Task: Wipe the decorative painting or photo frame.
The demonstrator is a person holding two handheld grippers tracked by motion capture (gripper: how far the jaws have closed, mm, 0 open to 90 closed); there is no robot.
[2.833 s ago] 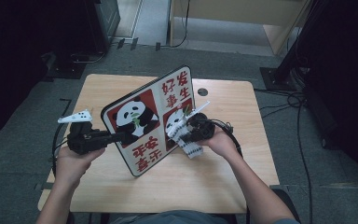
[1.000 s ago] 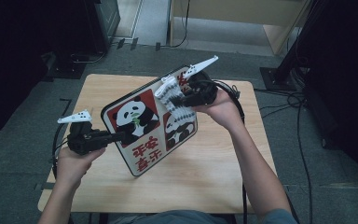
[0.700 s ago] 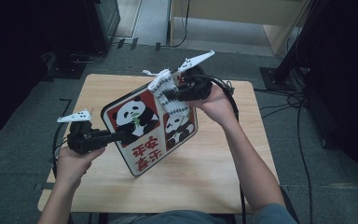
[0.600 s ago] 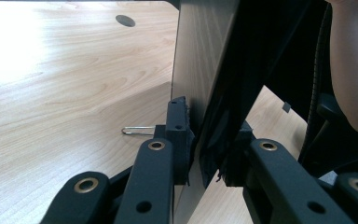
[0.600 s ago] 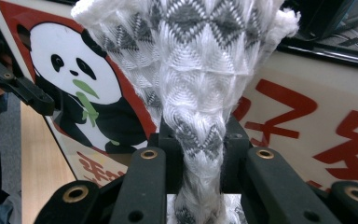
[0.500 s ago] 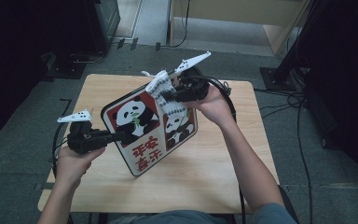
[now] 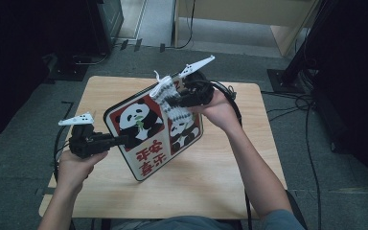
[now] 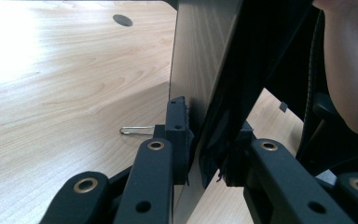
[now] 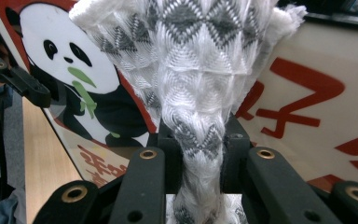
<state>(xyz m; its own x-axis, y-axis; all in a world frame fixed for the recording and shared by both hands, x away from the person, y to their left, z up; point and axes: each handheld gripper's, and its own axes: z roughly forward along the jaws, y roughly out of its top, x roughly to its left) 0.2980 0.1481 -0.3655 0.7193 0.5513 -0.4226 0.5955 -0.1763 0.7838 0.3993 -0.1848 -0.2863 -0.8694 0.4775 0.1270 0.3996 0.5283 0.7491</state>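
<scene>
The left gripper [image 7: 124, 140] has its jaws clamped on the edge of the panda board [image 7: 148, 132], a flat panel with red borders, two pandas and red characters. In the left gripper view the board's edge [image 8: 200, 93] runs up between the two black pads, which press on it from either side, and the board stands tilted, its lower edge down toward the wooden table [image 7: 211, 182]. Just beyond the left jaw a thin metal clip or wire [image 8: 137, 130] lies on the tabletop; what it is I cannot quite make out.

The right gripper [image 7: 175, 98] is closed tight on a white and grey knitted cloth [image 7: 172, 100]. In the right gripper view the cloth [image 9: 191, 70] is pinched into a narrow neck between the pads and fans out wide above them, straight ahead of the jaws, lying against the printed face of the board [image 9: 307, 93]. One panda sits to the left of the cloth, red characters to its right. From above, the cloth meets the board near its upper edge, well apart from the left gripper's hold.
</scene>
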